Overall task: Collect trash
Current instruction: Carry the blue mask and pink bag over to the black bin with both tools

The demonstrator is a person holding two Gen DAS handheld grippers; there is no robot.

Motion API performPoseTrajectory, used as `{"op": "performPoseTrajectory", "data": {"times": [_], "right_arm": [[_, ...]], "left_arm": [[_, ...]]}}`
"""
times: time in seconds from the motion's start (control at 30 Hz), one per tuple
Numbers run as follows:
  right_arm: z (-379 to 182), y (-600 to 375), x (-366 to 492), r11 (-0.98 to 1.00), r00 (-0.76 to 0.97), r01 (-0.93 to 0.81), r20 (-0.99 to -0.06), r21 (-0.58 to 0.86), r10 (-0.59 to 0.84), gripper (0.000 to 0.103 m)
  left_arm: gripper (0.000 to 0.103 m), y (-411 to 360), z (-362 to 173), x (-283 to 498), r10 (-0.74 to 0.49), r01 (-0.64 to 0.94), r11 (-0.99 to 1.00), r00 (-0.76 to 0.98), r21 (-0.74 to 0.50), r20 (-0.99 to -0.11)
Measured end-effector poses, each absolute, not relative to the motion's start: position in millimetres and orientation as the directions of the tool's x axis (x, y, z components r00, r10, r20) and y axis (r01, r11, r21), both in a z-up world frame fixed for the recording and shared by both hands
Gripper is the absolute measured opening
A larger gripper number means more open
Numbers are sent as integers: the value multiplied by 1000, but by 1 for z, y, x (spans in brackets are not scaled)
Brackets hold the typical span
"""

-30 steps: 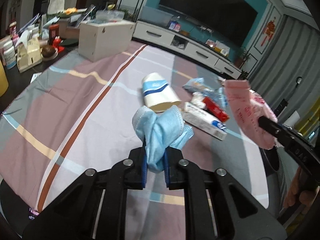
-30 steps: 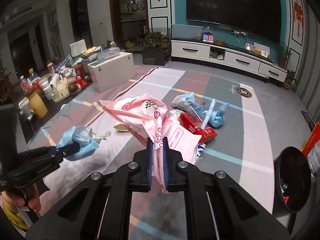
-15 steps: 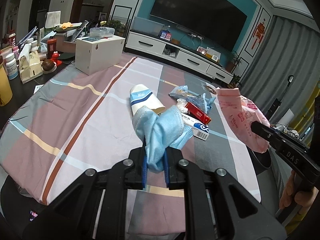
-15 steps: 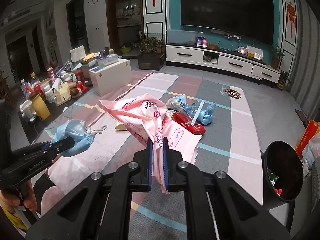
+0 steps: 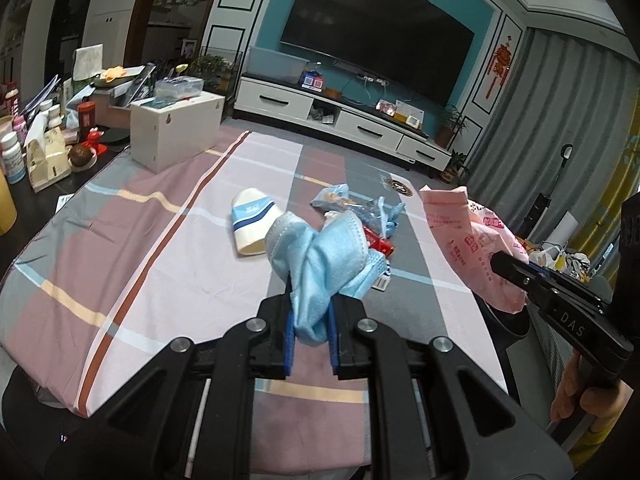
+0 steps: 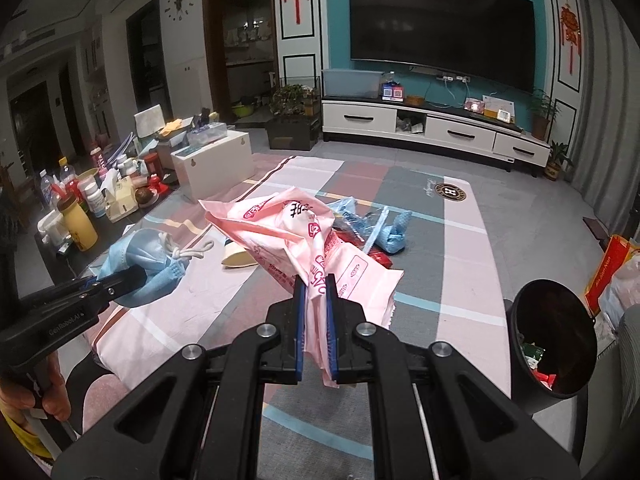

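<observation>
Beyond our left claw a paper cup, a red box and blue wrappers lie on the striped cloth. That claw is clamped on a blue face mask. Our right claw is pinched tight on a pink plastic bag; the black bin stands open to its right, lower down.

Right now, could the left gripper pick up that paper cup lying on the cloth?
Probably not yet. The left gripper is already shut on a blue face mask. The paper cup lies unobstructed on the cloth just beyond, but the mask must go first.
</observation>
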State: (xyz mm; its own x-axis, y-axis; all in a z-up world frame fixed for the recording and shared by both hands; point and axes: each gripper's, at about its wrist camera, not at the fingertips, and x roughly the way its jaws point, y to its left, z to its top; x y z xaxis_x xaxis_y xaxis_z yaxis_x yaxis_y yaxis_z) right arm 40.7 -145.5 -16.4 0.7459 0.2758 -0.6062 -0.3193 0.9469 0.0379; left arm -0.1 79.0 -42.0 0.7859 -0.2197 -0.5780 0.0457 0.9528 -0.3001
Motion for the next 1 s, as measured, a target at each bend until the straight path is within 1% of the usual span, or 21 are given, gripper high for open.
{"op": "performPoseTrajectory", "data": {"times": [0.37, 0.6, 0.83, 1.0], "right_arm": [[-13, -186, 36, 965, 777, -252, -579, 70, 245, 10], [-15, -225, 29, 976, 802, -187, -556, 111, 217, 10], [-23, -279, 17, 983, 828, -87, -537, 159, 160, 10], [-34, -325, 12, 979, 838, 3, -535, 202, 108, 10]], "left_arm": [[14, 43, -29, 9, -248, 117, 959, 785, -257, -568], [14, 6, -23, 20, -276, 182, 959, 770, -217, -575], [14, -36, -21, 36, -347, 274, 938, 740, -213, -576], [14, -79, -25, 52, -415, 361, 907, 685, -215, -599]]}}
